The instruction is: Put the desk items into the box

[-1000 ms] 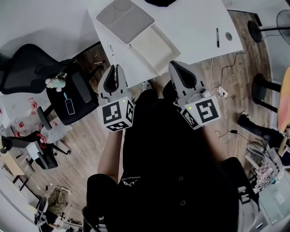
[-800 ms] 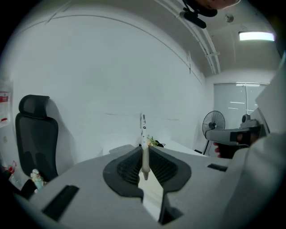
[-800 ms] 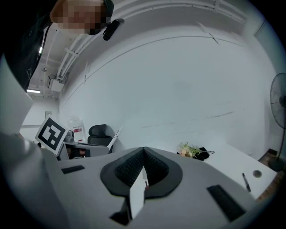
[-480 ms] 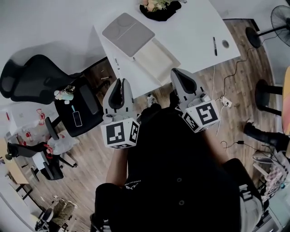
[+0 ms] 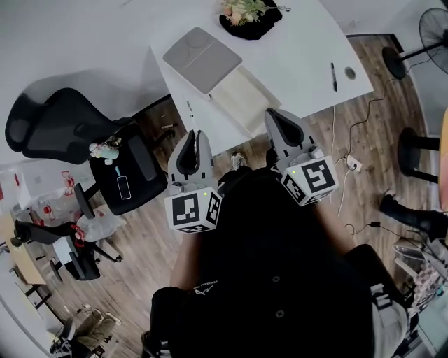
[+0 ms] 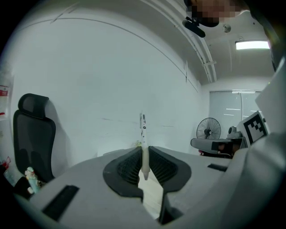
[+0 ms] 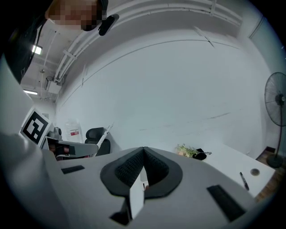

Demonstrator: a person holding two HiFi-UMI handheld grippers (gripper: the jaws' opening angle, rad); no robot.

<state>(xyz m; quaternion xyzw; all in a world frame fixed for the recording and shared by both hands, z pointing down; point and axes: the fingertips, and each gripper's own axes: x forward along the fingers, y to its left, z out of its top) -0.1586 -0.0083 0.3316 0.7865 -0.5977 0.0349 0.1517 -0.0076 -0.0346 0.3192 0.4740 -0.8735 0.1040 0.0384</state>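
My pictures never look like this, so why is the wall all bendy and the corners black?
Left gripper view: a wide-angle lens curves the lines on the wall and darkens the corners; the ceiling light glares white. Right gripper view: same bulge, and the fan looks squashed at the edge. Head view: the desk bows at its edges too.

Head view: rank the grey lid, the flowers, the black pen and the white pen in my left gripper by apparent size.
1. Grey lid, clearly largest.
2. Flowers, though the frame's top edge cuts them.
3. Black pen and white pen: unranked, similar slivers; the white one, in the left gripper, is nearer the camera.
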